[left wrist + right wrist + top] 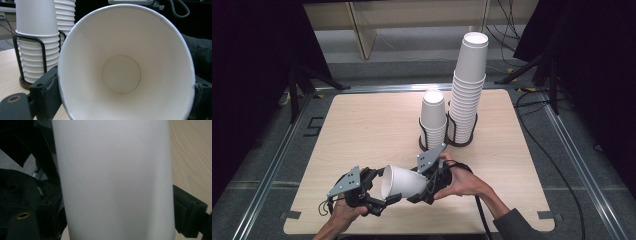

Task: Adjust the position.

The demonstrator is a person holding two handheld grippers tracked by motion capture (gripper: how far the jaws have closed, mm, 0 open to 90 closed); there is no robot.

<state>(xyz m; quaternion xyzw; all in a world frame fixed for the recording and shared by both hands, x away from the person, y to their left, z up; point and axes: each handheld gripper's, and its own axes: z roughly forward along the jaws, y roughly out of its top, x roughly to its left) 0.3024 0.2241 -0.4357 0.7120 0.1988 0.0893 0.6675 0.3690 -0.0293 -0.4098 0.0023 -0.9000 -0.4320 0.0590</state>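
step: handover of paper cup [404,181] between grippers | cup: on its side, near the short cup stack [433,119] | right gripper [430,186]: clamped on cup base | left gripper [382,192]: jaws at cup rim, appear pressing | next: right lets go once left's grip is firm

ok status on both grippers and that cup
Right gripper clamped on the paper cup, cup on its side. Left gripper at the cup's open rim, jaws either side. Two cup stacks behind, clear of the handover.
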